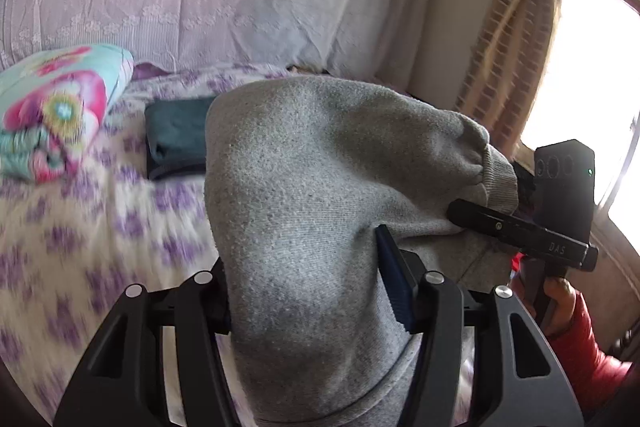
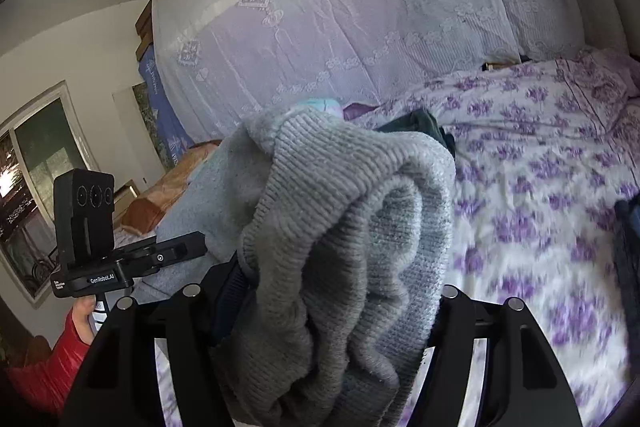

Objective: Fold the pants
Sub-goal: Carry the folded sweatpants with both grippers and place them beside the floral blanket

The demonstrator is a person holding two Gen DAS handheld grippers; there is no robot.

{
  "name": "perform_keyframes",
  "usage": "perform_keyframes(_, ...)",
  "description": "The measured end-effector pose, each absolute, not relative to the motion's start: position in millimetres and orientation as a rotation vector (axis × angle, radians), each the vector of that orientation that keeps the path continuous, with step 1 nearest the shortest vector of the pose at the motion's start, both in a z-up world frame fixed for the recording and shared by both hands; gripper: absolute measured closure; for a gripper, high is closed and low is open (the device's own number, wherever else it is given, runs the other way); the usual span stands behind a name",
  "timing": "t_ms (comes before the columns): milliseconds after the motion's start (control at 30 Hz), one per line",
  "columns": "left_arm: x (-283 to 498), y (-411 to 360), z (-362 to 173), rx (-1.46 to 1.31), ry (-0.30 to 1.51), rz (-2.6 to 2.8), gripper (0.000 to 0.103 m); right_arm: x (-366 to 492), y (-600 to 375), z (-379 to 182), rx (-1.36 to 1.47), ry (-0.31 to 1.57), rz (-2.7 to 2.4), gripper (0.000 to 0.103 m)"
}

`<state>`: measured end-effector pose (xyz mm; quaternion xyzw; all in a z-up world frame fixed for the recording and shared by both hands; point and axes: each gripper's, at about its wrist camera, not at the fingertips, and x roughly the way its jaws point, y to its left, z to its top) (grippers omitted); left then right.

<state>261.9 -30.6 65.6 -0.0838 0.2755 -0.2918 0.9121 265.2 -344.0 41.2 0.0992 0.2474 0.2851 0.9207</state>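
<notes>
- The grey pants (image 1: 304, 195) are lifted above the bed (image 1: 80, 211), bunched and hanging between the two tools rather than lying flat on the flowered sheet.
- The left tool (image 1: 312, 291) is clamped on a thick roll of the grey fabric; cloth fills the gap between its jaws and spills down past the camera.
- The right tool (image 2: 332, 311) grips the ribbed end of the pants (image 2: 340, 227), probably a cuff or the waistband; the bunching makes it hard to say which.
- In each wrist view the other tool shows off to the side, held by a hand (image 1: 560, 303) in a red sleeve (image 1: 592, 359).
- Risk: each grip takes a fat wad, not a clean edge. Layers could slide out unevenly, so one side drops while the other hangs on.
- Risk: with the cloth this crumpled, laying it down as it is would likely trap creases or a twisted leg inside the fold.
- Risk: a dark folded garment (image 1: 176, 135) lies on the bed just behind the pants, and a bright floral pillow (image 1: 56, 107) sits near it. A hanging leg swung that way could drag or land on them.
- The sheet is blurred in both views, so any snag low down is hard to spot.
</notes>
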Motion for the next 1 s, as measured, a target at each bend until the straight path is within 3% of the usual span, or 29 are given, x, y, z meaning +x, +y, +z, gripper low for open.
perform_keyframes(200,375.2,-15.8,101.0,-0.236,0.499,-0.505,0.047,384.1,-318.9,81.5,0.225,0.423,0.563,0.035)
perform_keyframes(400,472.9,-2.7,86.9,-0.326,0.501,-0.427,0.046,500.6,-300.2,79.3,0.280,0.388,0.535,0.035)
perform_keyframes(500,513.5,-0.6,65.4,-0.329,0.507,-0.379,0.043,546.3,-289.7,56.7,0.298,0.407,0.504,0.035)
perform_keyframes(567,542.3,0.3,34.8,-0.321,0.550,-0.324,0.040,585.2,-284.4,13.2,0.308,0.500,0.457,0.033)
perform_keyframes(600,555.9,0.0,17.0,-0.321,0.587,-0.303,0.039,601.9,-282.1,-16.6,0.301,0.565,0.410,0.028)
perform_keyframes(633,574.6,-0.4,-10.4,-0.328,0.651,-0.266,0.031,620.2,-277.6,-43.7,0.241,0.635,0.362,0.023)
perform_keyframes(700,585.6,7.6,-25.3,-0.399,0.669,-0.309,0.026,618.5,-277.2,-45.2,0.162,0.579,0.385,0.022)
perform_keyframes(833,562.9,17.4,6.6,-0.374,0.583,-0.229,0.028,584.3,-296.0,-4.0,0.242,0.457,0.377,0.016)
perform_keyframes(1000,544.0,21.1,35.9,-0.314,0.496,-0.164,0.026,544.8,-302.9,33.6,0.124,0.292,0.241,0.007)
